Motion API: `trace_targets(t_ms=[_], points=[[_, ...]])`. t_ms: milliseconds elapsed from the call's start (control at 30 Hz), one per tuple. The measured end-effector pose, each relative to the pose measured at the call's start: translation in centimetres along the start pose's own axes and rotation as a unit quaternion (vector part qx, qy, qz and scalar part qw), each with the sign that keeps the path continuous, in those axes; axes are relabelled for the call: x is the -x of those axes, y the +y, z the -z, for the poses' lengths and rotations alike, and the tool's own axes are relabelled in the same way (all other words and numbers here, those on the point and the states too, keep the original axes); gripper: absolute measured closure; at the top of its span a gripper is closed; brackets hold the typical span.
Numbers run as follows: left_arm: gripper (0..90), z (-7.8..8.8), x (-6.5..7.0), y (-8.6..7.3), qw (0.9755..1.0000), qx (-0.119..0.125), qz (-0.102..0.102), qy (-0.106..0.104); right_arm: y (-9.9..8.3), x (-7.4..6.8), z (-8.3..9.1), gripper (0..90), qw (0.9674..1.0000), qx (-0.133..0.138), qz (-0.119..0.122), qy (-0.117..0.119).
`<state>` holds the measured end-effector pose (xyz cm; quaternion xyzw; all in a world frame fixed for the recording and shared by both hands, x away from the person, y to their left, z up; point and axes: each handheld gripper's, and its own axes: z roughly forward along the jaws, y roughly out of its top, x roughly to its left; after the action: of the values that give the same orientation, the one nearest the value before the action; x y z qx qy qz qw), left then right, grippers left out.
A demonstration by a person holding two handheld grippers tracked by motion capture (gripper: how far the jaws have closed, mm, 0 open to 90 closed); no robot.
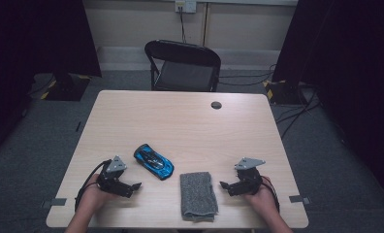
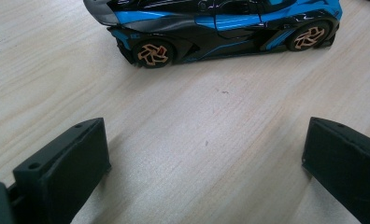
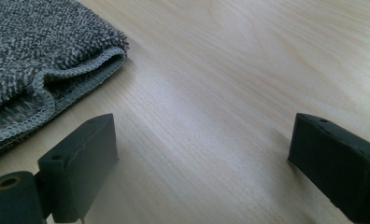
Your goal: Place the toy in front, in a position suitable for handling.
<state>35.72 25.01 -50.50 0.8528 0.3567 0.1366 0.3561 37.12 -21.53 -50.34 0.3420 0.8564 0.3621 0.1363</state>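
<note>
Looking down from the high view, we see a pale wood-grain table [image 1: 190, 121] with rounded corners standing on grey carpet, a round black cable port [image 1: 216, 105] near its far edge. Behind it sits a black folding chair [image 1: 184, 65], with dark curtains at both sides, a cream wall with a socket, and cables trailing over the floor at the right.

We hold both grippers low at the near edge, forearms coming in from below. Our left gripper [image 1: 136, 186] rests in the left hand with its tips turned inward toward the table's middle; our right gripper [image 1: 225, 185] mirrors it from the other side. Both claws stand released, jaws wide apart with bare wood between them and nothing grasped.

The blue and black toy sports car [image 1: 153, 161] lies diagonally on the table, just beyond and to the right of the left gripper, near the cloth's far left corner. Its body is glossy and its wheels copper-coloured. The folded grey terry cloth [image 1: 198, 194], nubbly with a stitched hem, lies between the two grippers at the near edge, close to the right gripper's left jaw.
</note>
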Motion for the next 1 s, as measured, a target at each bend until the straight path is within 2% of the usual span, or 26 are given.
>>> trace_targets(t_ms=[500,600,667,900,933,1000], points=[[0.0,0.0,0.0,0.0,1.0,-0.001,0.001,0.005,0.0,0.1,0.1,7.3,1.0,-0.003,0.003,0.006],[0.0,0.0,0.0,0.0,1.0,-0.001,0.002,0.005,0.4,0.2,0.2,14.3,0.9998,-0.008,0.005,0.014],[0.0,0.0,0.0,0.0,1.0,-0.001,0.002,0.006,0.9,0.2,0.1,13.8,0.9996,-0.017,0.004,0.02],[0.0,0.0,0.0,0.0,1.0,0.0,0.004,0.005,2.0,0.1,0.1,13.9,0.9993,-0.024,0.014,0.026],[0.0,0.0,0.0,0.0,1.0,0.0,0.003,0.006,2.4,0.2,0.0,13.9,0.9992,-0.019,0.003,0.035],[0.0,0.0,0.0,0.0,1.0,-0.001,0.004,0.005,3.0,0.3,-0.1,13.9,0.9992,-0.017,-0.005,0.036]])
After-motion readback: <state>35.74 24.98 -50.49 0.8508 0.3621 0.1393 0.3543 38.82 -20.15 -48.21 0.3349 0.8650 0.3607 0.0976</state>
